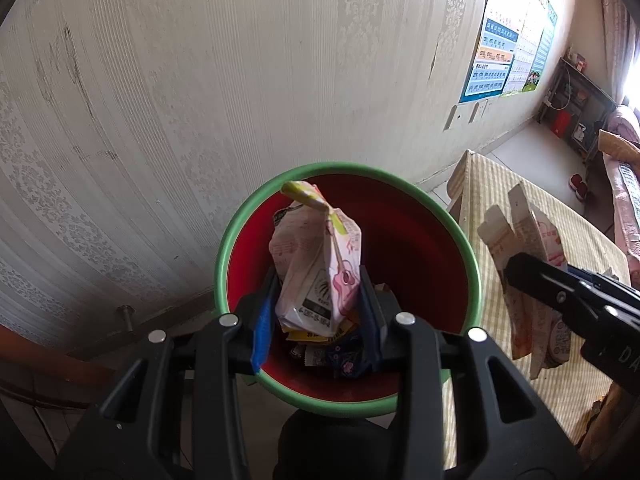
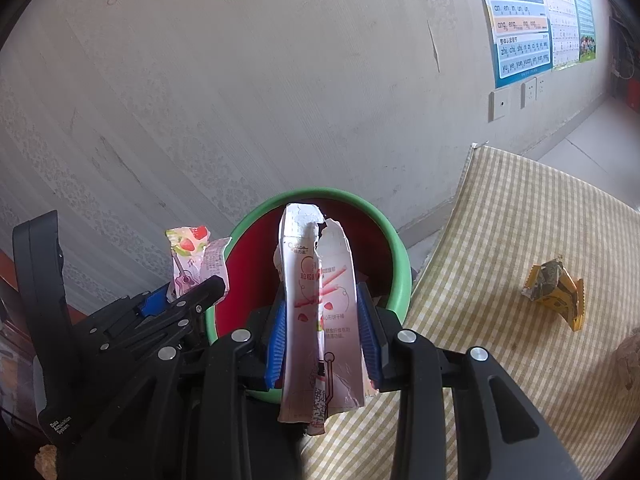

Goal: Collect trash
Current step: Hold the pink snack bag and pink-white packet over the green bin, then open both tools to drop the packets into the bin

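Note:
A round bin (image 1: 224, 264) with a green rim and red inside stands against the wall; several wrappers (image 1: 320, 350) lie at its bottom. My left gripper (image 1: 318, 304) is shut on a crumpled pink snack packet (image 1: 316, 264) with a guitar print, held over the bin's mouth. My right gripper (image 2: 322, 320) is shut on a flattened white and pink biscuit box (image 2: 316, 312), held above the bin's (image 2: 400, 264) near rim. The right gripper with its box (image 1: 532, 264) shows at the right of the left wrist view. The left gripper with its packet (image 2: 196, 260) shows at the left of the right wrist view.
A table with a yellow checked cloth (image 2: 500, 240) lies right of the bin. A crumpled yellow wrapper (image 2: 554, 284) rests on it. The patterned wall (image 1: 200, 100) stands just behind the bin, with posters (image 2: 520, 20) and sockets (image 2: 512, 98) further right.

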